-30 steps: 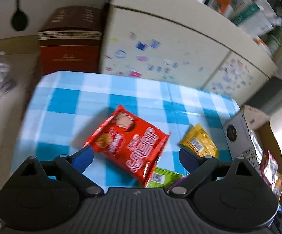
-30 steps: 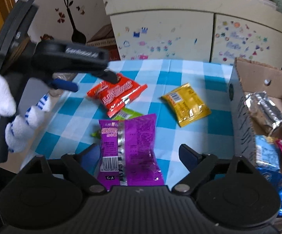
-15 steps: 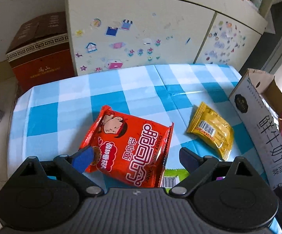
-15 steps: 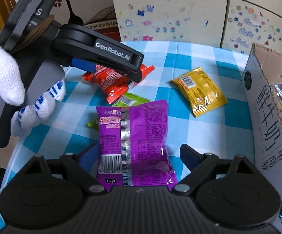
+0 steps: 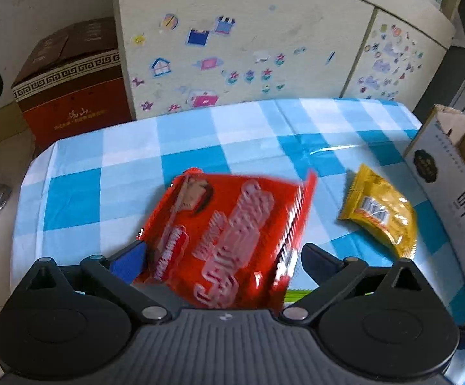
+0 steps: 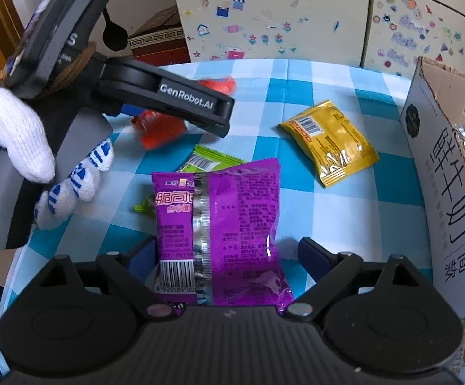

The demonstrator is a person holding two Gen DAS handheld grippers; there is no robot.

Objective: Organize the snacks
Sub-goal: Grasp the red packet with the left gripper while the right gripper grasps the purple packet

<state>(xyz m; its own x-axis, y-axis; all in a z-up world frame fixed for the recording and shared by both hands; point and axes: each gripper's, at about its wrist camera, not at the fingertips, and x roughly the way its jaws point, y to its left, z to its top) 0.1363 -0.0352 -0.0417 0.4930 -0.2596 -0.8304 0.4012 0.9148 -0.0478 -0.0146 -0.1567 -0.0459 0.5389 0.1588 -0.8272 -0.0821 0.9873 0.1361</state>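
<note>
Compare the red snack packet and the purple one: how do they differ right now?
The red packet lies between the left gripper's open fingers and is motion-blurred; the purple packet lies sharp between the right gripper's open fingers. Red shows its printed front, purple its seamed, barcoded back. Both are flat sealed pouches on the checked tablecloth.

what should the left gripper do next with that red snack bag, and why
Probably close. The left gripper is open, its jaws either side of the red snack bag, which looks blurred. The cardboard box, its likely destination, stands to the right.
</note>
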